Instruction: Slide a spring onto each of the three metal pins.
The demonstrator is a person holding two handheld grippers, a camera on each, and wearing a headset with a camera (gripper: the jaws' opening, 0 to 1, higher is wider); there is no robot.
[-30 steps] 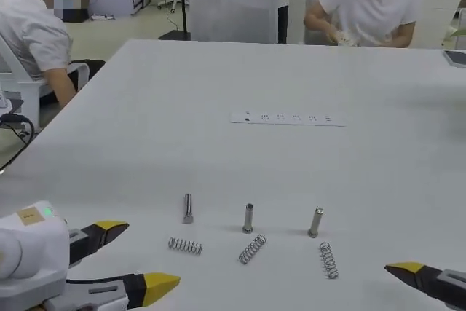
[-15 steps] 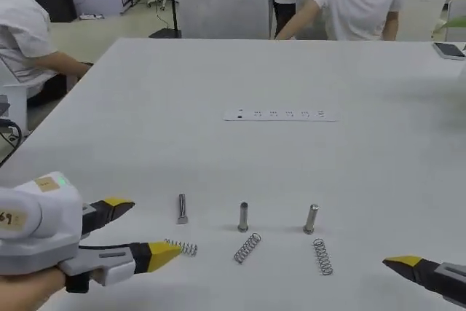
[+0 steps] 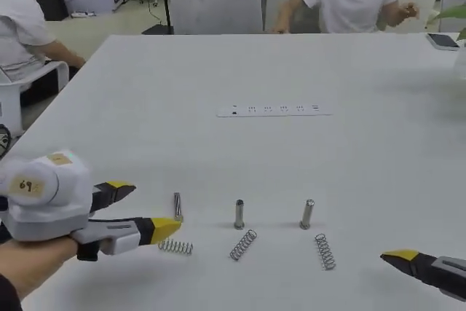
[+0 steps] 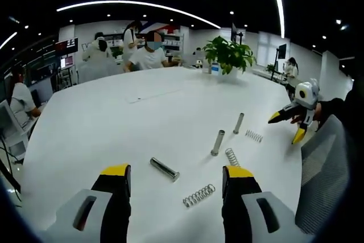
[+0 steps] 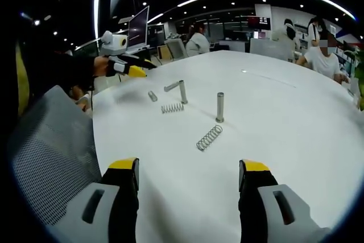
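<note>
**Left gripper moves up beside the left pin**

Head view: the left gripper (image 3: pixel 143 209) has come forward since half a second ago. Its near yellow tip then covered one end of the left spring (image 3: pixel 175 247). Now that tip sits just beside the left pin (image 3: pixel 177 207), and the whole spring lies clear on the near side of it. A hand holds the gripper from the lower left. Its jaws point right across the table (image 3: pixel 291 71), spread wide with nothing between them. The right gripper (image 3: pixel 408 260) stays in the lower right corner as before, well apart from the right spring (image 3: pixel 325 251). Only one of its tips shows, so its spread cannot be told here. The middle pin (image 3: pixel 239 214) and right pin (image 3: pixel 307 213) stand upright as before. The middle spring (image 3: pixel 243 245) lies just in front of its pin.

Left gripper view: the jaws are wide and empty. The left pin lies on its side just ahead, between the tips. The left spring lies between them too, nearer the right tip. The other pins and springs lie farther ahead to the right, and the right gripper is beyond them.

Right gripper view: the jaws are wide and empty. The right spring lies ahead between the tips, with the right pin upright just beyond it. The left gripper is far ahead to the left.
</note>
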